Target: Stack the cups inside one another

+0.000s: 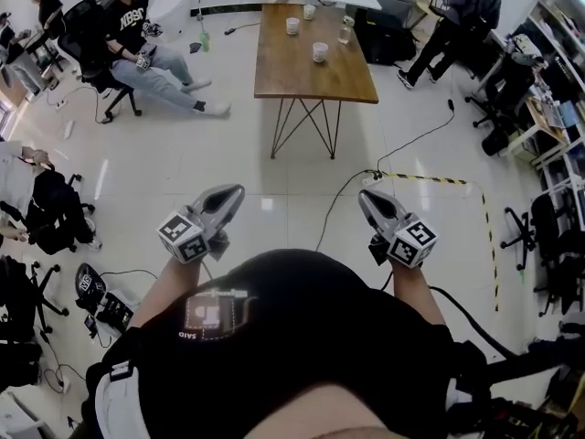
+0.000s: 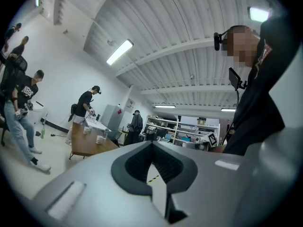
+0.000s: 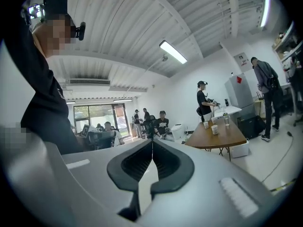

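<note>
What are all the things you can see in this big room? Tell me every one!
table: one, brown wood, top middle of the head view
cups: three, white, standing apart on the table
clear cup: one, see-through, near the table's right edge
seated person: one, black top, left of the table
standing person: one, dark clothes, right of the table
striped tape: one line, yellow-black, on the floor
left hand-held gripper: one, grey, shut, empty, lower left
right hand-held gripper: one, grey, shut, empty, lower right
</note>
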Tool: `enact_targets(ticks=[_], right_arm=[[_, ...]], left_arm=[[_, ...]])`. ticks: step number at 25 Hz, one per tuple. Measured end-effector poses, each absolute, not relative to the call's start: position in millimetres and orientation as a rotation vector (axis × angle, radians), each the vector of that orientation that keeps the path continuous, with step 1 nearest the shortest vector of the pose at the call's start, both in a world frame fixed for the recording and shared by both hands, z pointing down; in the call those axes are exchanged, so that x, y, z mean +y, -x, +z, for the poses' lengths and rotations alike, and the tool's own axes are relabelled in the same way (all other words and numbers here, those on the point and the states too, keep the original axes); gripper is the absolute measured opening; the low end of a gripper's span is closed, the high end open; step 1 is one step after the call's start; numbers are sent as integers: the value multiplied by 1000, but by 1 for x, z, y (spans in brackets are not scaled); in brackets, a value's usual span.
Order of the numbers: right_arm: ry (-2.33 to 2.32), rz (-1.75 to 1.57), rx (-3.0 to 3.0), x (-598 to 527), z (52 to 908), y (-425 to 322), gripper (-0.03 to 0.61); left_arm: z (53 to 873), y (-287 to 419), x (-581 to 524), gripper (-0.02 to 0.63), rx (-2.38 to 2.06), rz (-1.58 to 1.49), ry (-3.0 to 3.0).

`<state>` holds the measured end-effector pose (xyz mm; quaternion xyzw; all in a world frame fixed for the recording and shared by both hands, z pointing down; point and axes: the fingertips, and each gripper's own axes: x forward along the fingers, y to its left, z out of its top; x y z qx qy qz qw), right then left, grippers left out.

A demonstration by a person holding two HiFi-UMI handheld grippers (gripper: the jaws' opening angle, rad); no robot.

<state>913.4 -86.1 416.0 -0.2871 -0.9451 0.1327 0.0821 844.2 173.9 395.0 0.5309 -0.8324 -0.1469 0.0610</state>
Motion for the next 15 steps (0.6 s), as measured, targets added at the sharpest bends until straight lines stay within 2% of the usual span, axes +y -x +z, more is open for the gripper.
enact_targets(ticks=[6,15], right_arm=[[833,400,-2794,-78,423,-860,17],[945,446,-2740,-130,437,-756,17]], left_arm=[[393,-770,175,5,-2501,-457,-1629],[403,-689,124,5,-2534,-445,-1514]])
